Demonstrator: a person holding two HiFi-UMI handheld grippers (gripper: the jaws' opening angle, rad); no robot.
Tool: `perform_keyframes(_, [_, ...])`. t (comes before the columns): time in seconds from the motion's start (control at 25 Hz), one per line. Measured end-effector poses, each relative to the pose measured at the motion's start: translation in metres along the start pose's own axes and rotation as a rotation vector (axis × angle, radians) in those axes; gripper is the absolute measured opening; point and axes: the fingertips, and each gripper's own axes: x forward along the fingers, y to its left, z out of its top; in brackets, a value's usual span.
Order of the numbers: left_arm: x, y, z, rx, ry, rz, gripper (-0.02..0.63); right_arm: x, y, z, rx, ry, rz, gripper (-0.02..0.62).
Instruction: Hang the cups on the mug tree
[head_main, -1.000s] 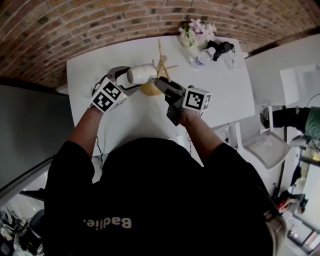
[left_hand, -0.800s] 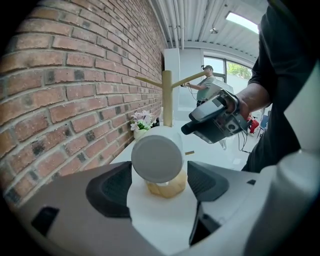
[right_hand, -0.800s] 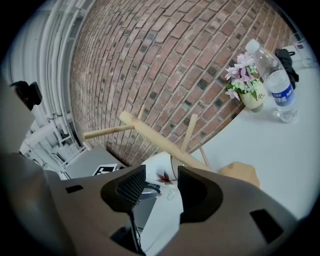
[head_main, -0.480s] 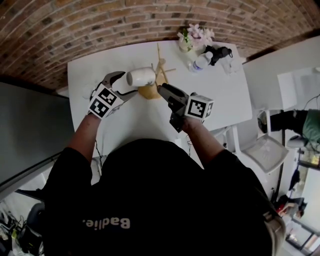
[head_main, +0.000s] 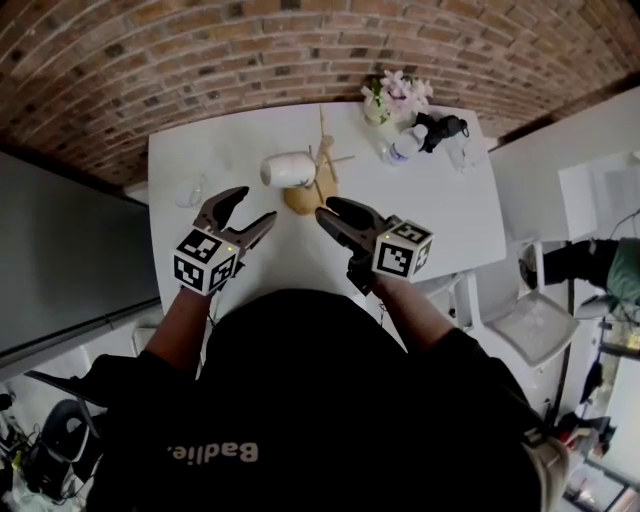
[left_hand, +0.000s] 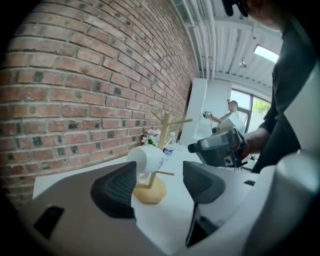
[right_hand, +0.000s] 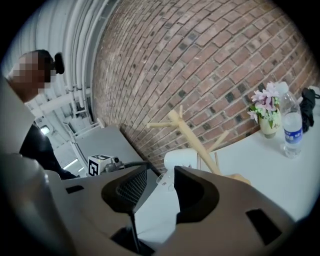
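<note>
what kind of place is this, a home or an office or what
Probably an office or loft-style workshop rather than a home: a bare brick wall, exposed pipes along the ceiling, and a plain white table set up as a work surface.

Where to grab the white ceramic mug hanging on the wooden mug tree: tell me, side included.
Probably across its round body, from the left: the white ceramic mug hangs sideways, jutting left of the wooden mug tree, whose trunk and pegs crowd its right end.
</note>
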Motion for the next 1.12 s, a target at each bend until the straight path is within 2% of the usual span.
perform_keyframes(0.12, [-0.017, -0.022, 0.01, -0.052, -0.056, -0.016, 0.26, 0.001, 0.017, -0.001, -0.088, 0.021, 0.028, 0.174])
perform_keyframes(0.4, [-0.04, -0.06, 0.039, -0.109, -0.178, -0.057, 0.181, 0.002, 0.056, 0.014, -0.164, -0.013, 0.093, 0.108])
perform_keyframes(0.6, [-0.046, -0.077, 0.051, -0.078, -0.224, -0.067, 0.118, 0.0, 0.073, 0.021, -0.304, -0.003, 0.097, 0.073])
perform_keyframes(0.8, [-0.047, -0.084, 0.054, -0.053, -0.242, -0.036, 0.062, -0.007, 0.084, 0.021, -0.431, 0.009, 0.094, 0.059])
perform_keyframes(0.96, [-0.041, -0.092, 0.048, -0.011, -0.235, -0.035, 0.022, -0.009, 0.088, 0.022, -0.503, 0.016, 0.082, 0.046])
perform_keyframes(1.12, [-0.041, -0.098, 0.051, -0.006, -0.255, -0.057, 0.003, -0.012, 0.092, 0.02, -0.552, 0.023, 0.092, 0.034])
